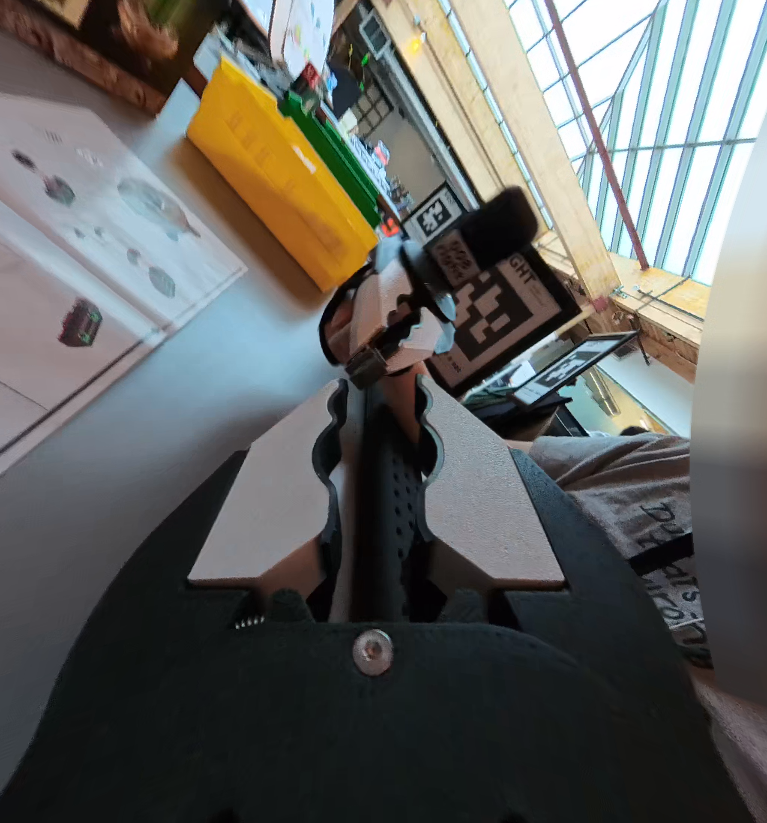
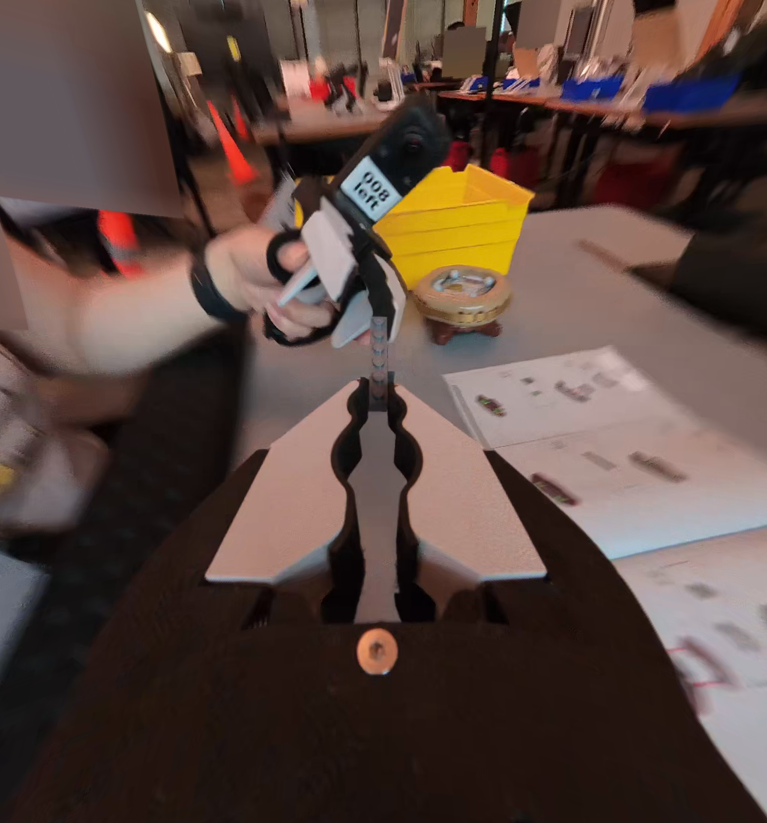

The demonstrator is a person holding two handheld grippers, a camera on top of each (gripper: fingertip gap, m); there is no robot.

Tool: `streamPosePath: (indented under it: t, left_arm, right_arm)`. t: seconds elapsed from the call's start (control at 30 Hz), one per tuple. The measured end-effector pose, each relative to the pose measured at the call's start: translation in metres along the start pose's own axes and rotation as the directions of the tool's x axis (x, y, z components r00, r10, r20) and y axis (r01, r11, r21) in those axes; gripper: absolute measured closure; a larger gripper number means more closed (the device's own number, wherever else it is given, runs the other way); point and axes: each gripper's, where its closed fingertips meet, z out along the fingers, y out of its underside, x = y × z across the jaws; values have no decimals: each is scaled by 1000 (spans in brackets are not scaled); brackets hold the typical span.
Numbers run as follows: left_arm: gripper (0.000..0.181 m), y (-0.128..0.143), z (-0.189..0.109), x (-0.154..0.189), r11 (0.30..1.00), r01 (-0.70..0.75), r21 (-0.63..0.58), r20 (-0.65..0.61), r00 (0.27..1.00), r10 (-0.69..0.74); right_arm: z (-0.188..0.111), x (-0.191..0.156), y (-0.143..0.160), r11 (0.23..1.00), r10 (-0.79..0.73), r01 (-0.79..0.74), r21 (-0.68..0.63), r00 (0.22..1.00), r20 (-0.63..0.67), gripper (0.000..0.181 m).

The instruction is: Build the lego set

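Grey studded lego plate (image 2: 379, 363) pinched at both ends in mid-air above table (image 2: 595, 285): right gripper (image 2: 376, 392) clamped on near end, left gripper (image 2: 375, 327) clamped on far end. Best kept level, grips square, no twisting, while checking instruction sheet (image 2: 595, 436).

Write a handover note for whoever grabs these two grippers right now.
Right gripper: shut on one end of a long grey studded Lego plate, in the air above the grey table.
Left gripper: shut on the plate's other end.
Instruction sheets lie open on the table; a yellow bin and a round gold-rimmed model stand behind.
Done: plate picked up.
Left: attach it per the sheets; where it goes isn't visible.
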Motion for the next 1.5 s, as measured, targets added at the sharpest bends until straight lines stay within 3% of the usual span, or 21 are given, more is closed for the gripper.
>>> streamPosePath:
  t: [0.1,0.33,0.4,0.5,0.6,0.73,1.03,1.5]
  left_arm:
    - [153,-13,-10,2,993,-109,49,61,993,106]
    - [157,-12,-11,3,987,-153,38,77,986,150]
    - [159,-15,-13,-1,982,-185,43,118,977,179]
    - [162,-34,-26,-1,942,-317,115,235,930,284]
    - [160,-59,-48,5,841,-509,182,402,820,409]
    - [165,-70,-64,5,749,-648,140,559,676,480]
    - [162,-63,-56,0,808,-572,142,495,748,442]
    - [164,-61,-54,2,814,-564,140,473,760,445]
  right_arm:
    - [-13,8,-8,945,303,-316,82,943,136,175]
    - [-15,3,-9,927,350,-368,77,919,180,175]
    - [-8,5,2,941,330,-337,29,934,139,175]
    - [13,9,27,986,156,-151,-76,986,64,175]
    - [29,13,55,976,-6,16,-215,999,45,175]
    - [35,13,71,956,-46,64,-285,996,70,175]
    - [39,9,95,918,-76,116,-380,990,117,175]
    - [50,6,105,872,-145,243,-425,958,248,175]
